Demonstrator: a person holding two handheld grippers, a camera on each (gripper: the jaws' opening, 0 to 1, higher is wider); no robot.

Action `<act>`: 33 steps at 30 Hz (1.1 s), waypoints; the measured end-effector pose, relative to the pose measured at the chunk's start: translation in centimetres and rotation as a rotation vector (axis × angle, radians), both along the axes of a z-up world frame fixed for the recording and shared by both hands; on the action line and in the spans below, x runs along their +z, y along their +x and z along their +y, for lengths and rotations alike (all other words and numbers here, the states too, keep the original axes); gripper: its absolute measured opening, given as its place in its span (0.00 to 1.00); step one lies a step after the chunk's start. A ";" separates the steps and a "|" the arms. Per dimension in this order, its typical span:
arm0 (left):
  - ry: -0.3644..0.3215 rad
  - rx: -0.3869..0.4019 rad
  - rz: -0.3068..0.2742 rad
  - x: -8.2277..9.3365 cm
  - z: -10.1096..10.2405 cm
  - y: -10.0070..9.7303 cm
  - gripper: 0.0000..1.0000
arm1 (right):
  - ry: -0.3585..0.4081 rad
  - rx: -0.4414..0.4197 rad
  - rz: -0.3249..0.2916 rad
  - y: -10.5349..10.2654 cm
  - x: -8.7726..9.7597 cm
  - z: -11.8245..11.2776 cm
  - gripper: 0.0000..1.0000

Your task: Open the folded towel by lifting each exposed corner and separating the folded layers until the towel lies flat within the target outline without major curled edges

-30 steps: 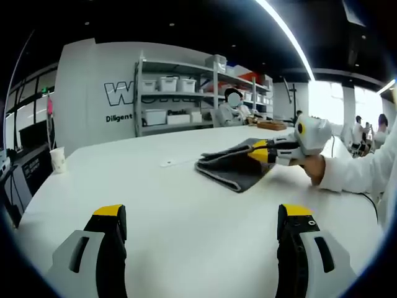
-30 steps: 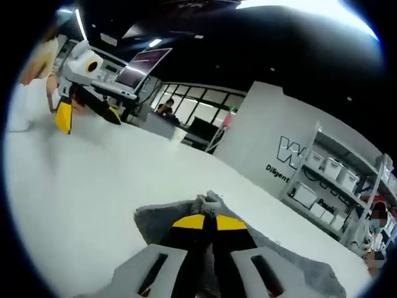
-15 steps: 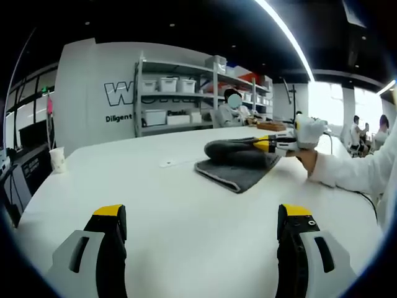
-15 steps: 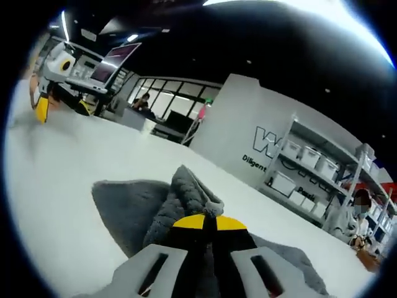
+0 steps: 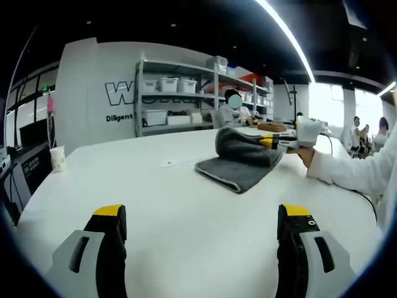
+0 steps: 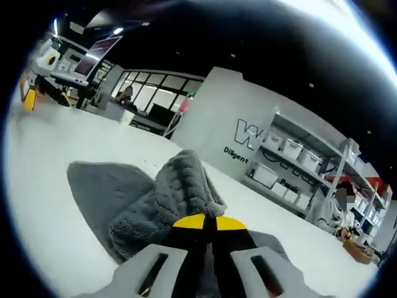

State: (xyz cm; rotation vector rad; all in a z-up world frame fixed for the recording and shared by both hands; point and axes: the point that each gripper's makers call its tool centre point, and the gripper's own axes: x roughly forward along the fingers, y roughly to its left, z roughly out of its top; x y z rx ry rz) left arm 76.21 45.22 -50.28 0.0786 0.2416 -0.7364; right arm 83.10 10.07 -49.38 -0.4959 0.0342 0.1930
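My right gripper (image 6: 206,221), jaws pinched on a corner of the grey plush folded towel (image 6: 167,198) mid-frame, lifts it to peel layers apart. Left gripper (image 5: 201,230), wide open w/ nothing held, waits at frame bottom.

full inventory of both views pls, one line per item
towel: 1, dark grey, on the table right of centre, top layer pulled up and folded over.
table: 1, white, spans the foreground.
paper cup: 1, white, at the table's far left edge.
shelving unit: 1, grey metal with white bins, against the back wall.
wall lettering: black, on the white wall, partly hidden by the shelves.
seated person: 1, beyond the table near the shelves.
right tool: yellow tips, shut on a raised towel fold.
left tool: yellow tips, open, over bare table.
sleeve: white, behind the right tool.
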 end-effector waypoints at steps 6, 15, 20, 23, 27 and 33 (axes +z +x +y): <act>0.002 -0.002 0.004 -0.1 0.0 -0.1 1.00 | -0.010 -0.049 -0.003 0.1 -0.1 -2.4 0.00; 0.001 -0.002 0.006 -0.2 0.0 -0.2 1.00 | -0.035 -0.110 -0.006 -0.1 -0.1 -5.5 0.00; 0.001 -0.002 0.010 -0.3 -0.1 -0.2 1.00 | -0.027 -0.157 -0.009 -0.4 -0.1 -7.9 0.00; 0.002 -0.004 0.011 -0.3 -0.1 -0.1 1.00 | -0.022 -0.183 -0.008 -0.6 -0.1 -9.2 0.00; 0.002 -0.003 0.012 -0.3 -0.1 0.0 1.00 | -0.019 -0.210 -0.007 -0.9 -0.2 -10.8 0.00; 0.002 -0.003 0.014 -0.4 0.0 0.1 1.00 | -0.018 -0.242 -0.010 -1.3 -0.1 -12.6 0.00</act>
